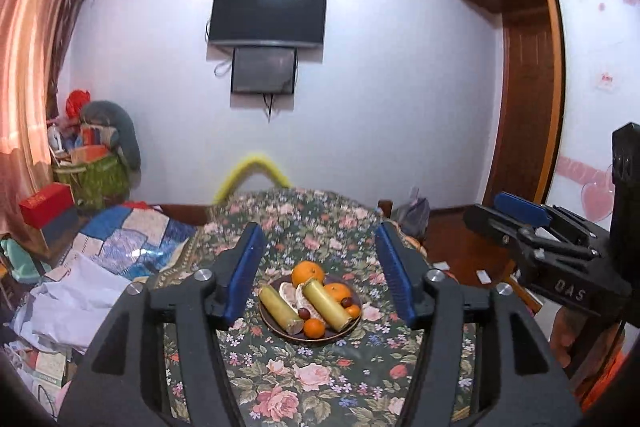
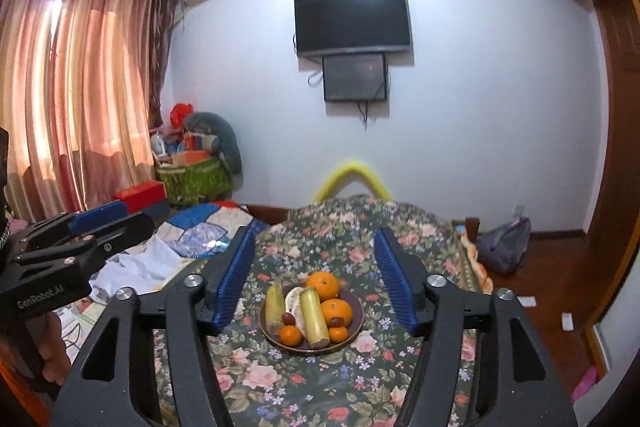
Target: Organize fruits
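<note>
Both grippers, left gripper and right gripper, hang partly open and empty above the floral tablecloth, where a brown plate holds oranges and two sugarcane sticks lying roughly parallel, long axes running away from the cameras.

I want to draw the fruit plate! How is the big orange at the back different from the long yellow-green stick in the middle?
The big orange is round; the yellow-green stick is a long cylinder with cut ends. The orange is bright orange, the stick pale yellow-green. The orange sits at the back of the plate; the stick lies lengthwise, reaching toward the front rim. Both rest on that plate, and neither gripper touches them.
</note>
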